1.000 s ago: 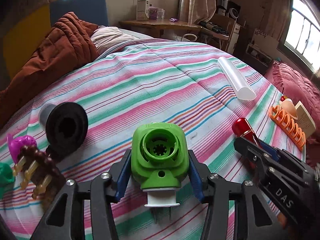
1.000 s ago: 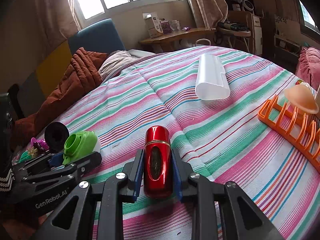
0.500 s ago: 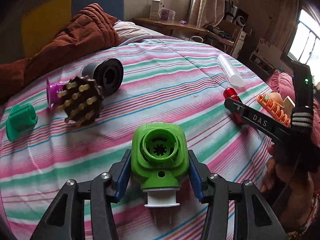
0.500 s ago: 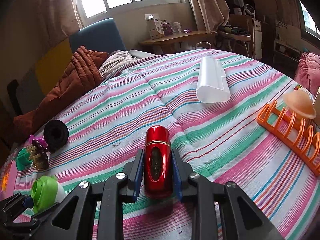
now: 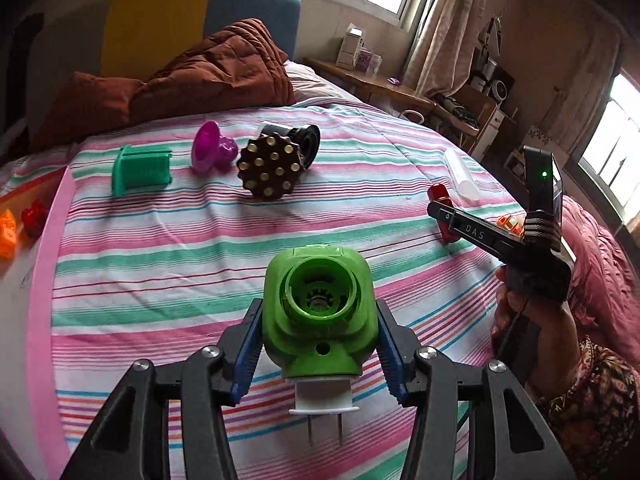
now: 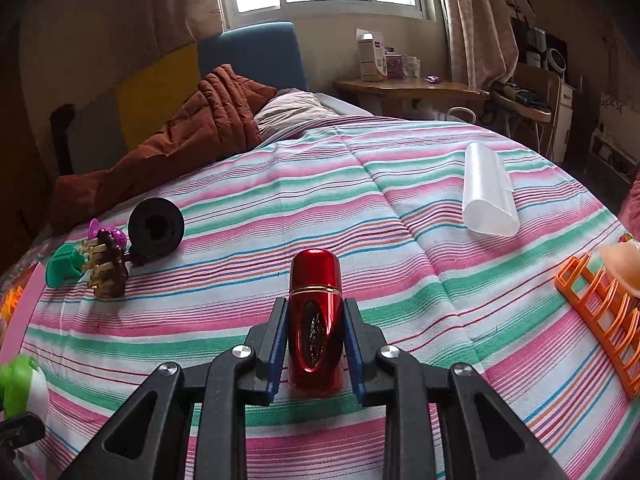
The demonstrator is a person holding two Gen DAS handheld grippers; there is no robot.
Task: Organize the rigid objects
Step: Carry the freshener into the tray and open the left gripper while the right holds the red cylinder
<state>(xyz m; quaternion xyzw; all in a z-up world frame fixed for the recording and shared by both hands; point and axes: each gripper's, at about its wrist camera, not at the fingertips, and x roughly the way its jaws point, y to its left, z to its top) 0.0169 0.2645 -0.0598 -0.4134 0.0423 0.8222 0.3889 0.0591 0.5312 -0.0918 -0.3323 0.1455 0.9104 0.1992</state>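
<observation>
Five loose items are seen on the striped bedspread (image 5: pixel 168 240) from the left wrist view: one green ribbed piece (image 5: pixel 141 169), one magenta cup-shaped piece (image 5: pixel 211 152), one brown studded disc (image 5: pixel 270 167), one black cylinder (image 5: pixel 304 140) behind the disc, and one translucent white tube (image 5: pixel 461 176) far to the right. At the left edge, beyond the spread, one orange toy (image 5: pixel 7 232) and one red toy (image 5: pixel 34 216) are found. In the right wrist view one orange slotted rack (image 6: pixel 600 312) is shown at the right edge, with a peach-coloured rounded item (image 6: pixel 622 266) resting against it; what that item is cannot be told.

The left gripper (image 5: pixel 320 340) is closed to the width of one green plug-in device (image 5: pixel 320 312), which is clamped between the blue pads (image 5: pixel 248 348); its white base and two metal prongs are pointed back toward the camera, its round opening forward. It is held above the spread.

The right gripper (image 6: pixel 316 344) is narrowed onto one red metallic cylinder (image 6: pixel 316 320), pressed on both sides by the pads (image 6: pixel 278 344), the rounded cap pointed away. Whether the cylinder touches the fabric cannot be told. In the left wrist view the right gripper is seen reaching leftward from the person's hand (image 5: pixel 532 316), which is wrapped around the handle, a patterned sleeve (image 5: pixel 592 400) below it
</observation>
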